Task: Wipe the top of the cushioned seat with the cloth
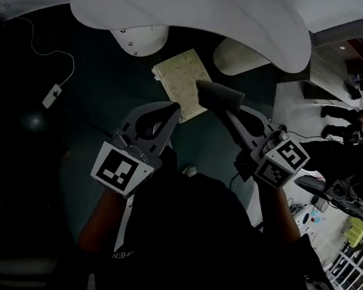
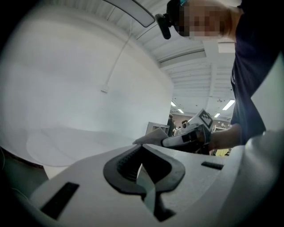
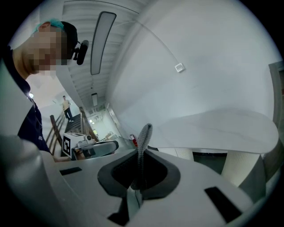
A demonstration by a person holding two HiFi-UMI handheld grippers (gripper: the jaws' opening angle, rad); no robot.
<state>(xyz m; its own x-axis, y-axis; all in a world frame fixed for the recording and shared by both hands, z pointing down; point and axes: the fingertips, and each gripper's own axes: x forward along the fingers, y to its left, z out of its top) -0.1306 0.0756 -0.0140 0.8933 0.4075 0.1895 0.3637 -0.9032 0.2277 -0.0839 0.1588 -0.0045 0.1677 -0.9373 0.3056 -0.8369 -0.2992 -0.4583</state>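
Left gripper (image 1: pixel 173 113) is clenched on nothing, its jaws pressed together. In the head view its tip lies just beside the near left edge of the cushioned seat (image 1: pixel 180 75). The seat is a pale, speckled square on the dark floor (image 1: pixel 92 73), under the rim of a white tabletop (image 1: pixel 216 4). To the right, the right gripper (image 1: pixel 225 110) pinches the grey cloth (image 1: pixel 218 93), which overlaps the seat's near right edge (whether it touches the cushion cannot be told). In the right gripper view the cloth stands up from the shut jaws as a folded edge.
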